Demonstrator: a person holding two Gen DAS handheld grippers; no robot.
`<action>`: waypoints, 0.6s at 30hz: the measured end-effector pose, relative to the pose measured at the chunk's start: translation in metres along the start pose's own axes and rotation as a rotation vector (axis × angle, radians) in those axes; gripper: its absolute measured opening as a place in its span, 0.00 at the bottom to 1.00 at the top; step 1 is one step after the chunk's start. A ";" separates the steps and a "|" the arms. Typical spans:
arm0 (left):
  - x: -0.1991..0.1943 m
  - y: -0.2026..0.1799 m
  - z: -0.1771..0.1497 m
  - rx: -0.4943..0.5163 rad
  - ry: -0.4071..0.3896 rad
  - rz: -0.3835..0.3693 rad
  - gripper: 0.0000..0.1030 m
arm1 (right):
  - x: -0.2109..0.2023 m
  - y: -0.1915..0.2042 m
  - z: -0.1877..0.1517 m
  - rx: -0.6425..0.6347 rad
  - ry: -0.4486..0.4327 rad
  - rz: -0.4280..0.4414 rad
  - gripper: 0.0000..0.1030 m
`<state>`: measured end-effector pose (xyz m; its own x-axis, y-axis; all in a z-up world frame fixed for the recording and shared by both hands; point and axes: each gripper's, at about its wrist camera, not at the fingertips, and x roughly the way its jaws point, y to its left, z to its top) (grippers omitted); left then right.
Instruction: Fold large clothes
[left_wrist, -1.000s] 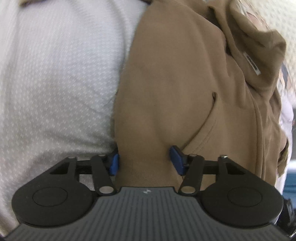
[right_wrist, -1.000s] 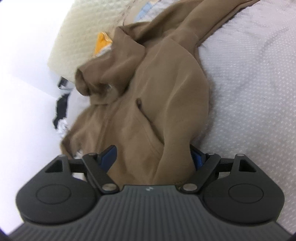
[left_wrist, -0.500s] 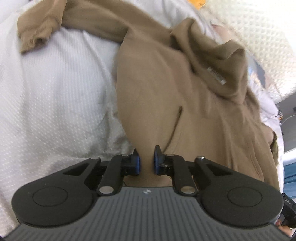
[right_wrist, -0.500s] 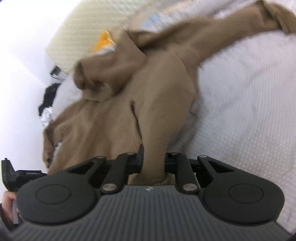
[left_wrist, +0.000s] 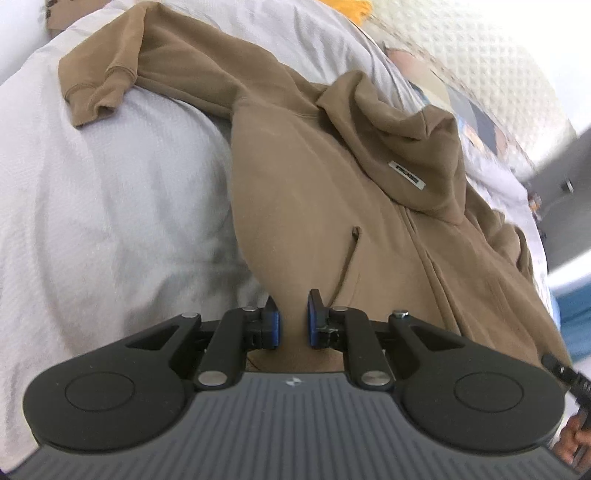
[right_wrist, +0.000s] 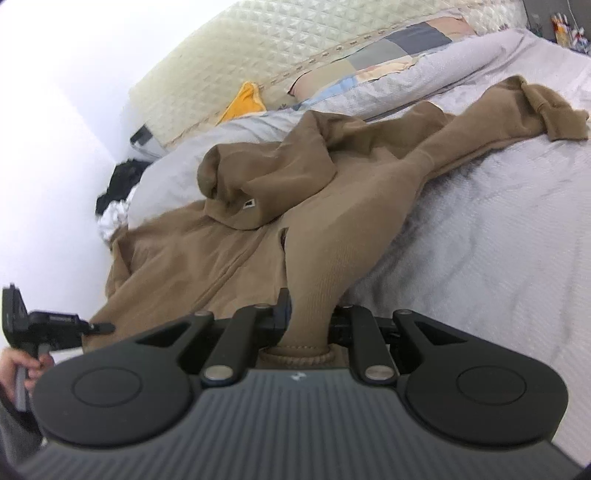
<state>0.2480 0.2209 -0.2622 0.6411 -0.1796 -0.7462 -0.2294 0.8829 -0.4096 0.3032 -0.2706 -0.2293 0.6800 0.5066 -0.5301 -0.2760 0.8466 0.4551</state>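
Note:
A brown hooded sweatshirt (left_wrist: 314, 192) lies front up on a white bedspread (left_wrist: 110, 221). Its hood (left_wrist: 402, 147) shows a small white label, and one sleeve stretches away to a cuff (left_wrist: 92, 92). My left gripper (left_wrist: 294, 321) is shut on the sweatshirt's near hem, with brown cloth pinched between the blue pads (left_wrist: 273, 325). In the right wrist view the same sweatshirt (right_wrist: 332, 229) rises in a taut ridge to my right gripper (right_wrist: 308, 321), shut on a bunch of the ribbed hem. Its sleeve ends in a cuff (right_wrist: 554, 110) at the far right.
A quilted cream headboard (right_wrist: 295, 48), a patchwork pillow (right_wrist: 388, 62) and a yellow cloth (right_wrist: 243, 103) lie beyond the sweatshirt. Dark clothing (right_wrist: 118, 184) is piled by the wall. A person's hand (right_wrist: 22, 365) holds the other tool at the left edge.
Both grippers went from open around the hem to shut on it. Both then rose and pulled back, lifting the hem and showing more of the bed.

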 end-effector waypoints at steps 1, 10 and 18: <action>-0.003 -0.001 -0.006 0.015 0.008 0.003 0.16 | -0.004 0.003 -0.002 -0.004 0.009 -0.010 0.15; -0.005 -0.018 -0.006 0.071 0.045 0.070 0.38 | 0.007 0.000 -0.022 0.046 0.185 -0.144 0.25; -0.043 -0.060 0.006 0.149 -0.061 0.069 0.57 | -0.028 0.000 -0.015 0.064 0.086 -0.225 0.70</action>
<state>0.2388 0.1780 -0.2023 0.6717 -0.0935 -0.7349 -0.1664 0.9476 -0.2726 0.2740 -0.2821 -0.2257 0.6587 0.3203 -0.6808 -0.0783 0.9291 0.3613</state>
